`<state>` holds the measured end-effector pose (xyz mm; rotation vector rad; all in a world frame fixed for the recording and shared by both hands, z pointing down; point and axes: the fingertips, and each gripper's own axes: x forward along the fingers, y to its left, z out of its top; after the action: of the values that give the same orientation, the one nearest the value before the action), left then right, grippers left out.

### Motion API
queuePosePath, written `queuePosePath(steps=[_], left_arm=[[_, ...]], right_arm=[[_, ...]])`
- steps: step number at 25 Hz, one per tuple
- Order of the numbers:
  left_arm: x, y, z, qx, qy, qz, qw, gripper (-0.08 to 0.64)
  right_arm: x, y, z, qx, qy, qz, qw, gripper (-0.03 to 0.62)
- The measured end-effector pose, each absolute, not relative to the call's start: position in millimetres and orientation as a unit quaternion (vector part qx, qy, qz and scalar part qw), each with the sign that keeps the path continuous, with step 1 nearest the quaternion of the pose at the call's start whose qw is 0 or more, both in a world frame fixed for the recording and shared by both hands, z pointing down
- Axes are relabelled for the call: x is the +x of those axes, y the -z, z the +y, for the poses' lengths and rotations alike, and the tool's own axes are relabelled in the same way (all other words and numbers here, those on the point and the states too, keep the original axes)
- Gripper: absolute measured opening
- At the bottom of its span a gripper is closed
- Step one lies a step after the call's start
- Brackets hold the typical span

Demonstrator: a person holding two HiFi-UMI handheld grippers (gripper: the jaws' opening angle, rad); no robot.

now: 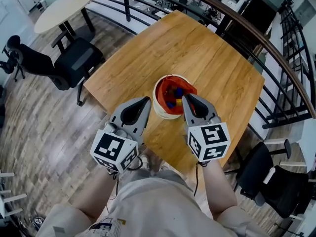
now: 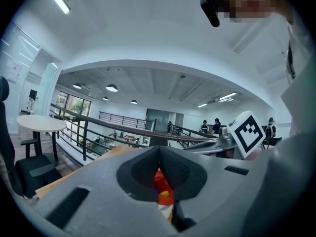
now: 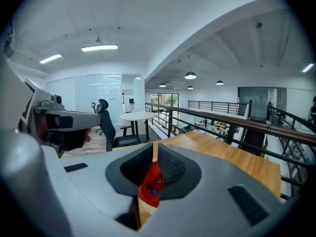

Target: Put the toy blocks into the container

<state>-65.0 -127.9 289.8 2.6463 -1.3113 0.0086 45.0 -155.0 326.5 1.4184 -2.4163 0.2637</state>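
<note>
Centrally, on a honey-coloured wooden table (image 1: pixel 197 48), sits a round white container w/ a red lining (image 1: pixel 163 113). Small red, blue and yellow toy blocks (image 1: pixel 173 95) lie heaped inside it. No blocks show on the tabletop outside the container.

A person seen from above holds two grey two-jaw grippers, both on the near side of the container, tips aimed at it. The left gripper (image 1: pixel 146 101) has its tip at the container's near-left rim. Its jaws are together, meeting at the tip, w/ nothing clamped. In the left gripper view (image 2: pixel 159 151) the blocks (image 2: pixel 163 184) show only through the hollow below the closed tip, well beyond it.

The right gripper (image 1: pixel 186 98) has its tip over the container's near-right rim. Its jaws are all but together, just a thin slit at the tip, nothing between them. In the right gripper view (image 3: pixel 154 147) the container's red lining (image 3: pixel 148 186) shows through the hollow under the tip.

Each gripper carries a white cube w/ black square markers (image 1: pixel 113 151), on the end farthest from the container.

Beyond the table, left of the container, stands a black office chair (image 1: pixel 74 60), and farther off a round white table (image 1: pixel 64 6). A dark metal railing w/ wooden handrail (image 1: pixel 276 53) curves past to the container's right.
</note>
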Motion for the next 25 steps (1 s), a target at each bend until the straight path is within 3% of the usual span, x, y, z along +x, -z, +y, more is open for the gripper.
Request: queuePosePath(steps=[13,25], left_arm=[[-68.5,-235.9,-86.7,0.895,0.026,-0.444,0.037,0.012],[-75.6,-239.8,-42.3,0.891,0.011,-0.453,0.031,0.012]], right_arm=[[49.4,-215.3,-77.1,0.494,0.028,-0.868,0.052,0.031],[64.6,-217.4,-15.0,0.491,0.023,-0.87,0.043,0.029]])
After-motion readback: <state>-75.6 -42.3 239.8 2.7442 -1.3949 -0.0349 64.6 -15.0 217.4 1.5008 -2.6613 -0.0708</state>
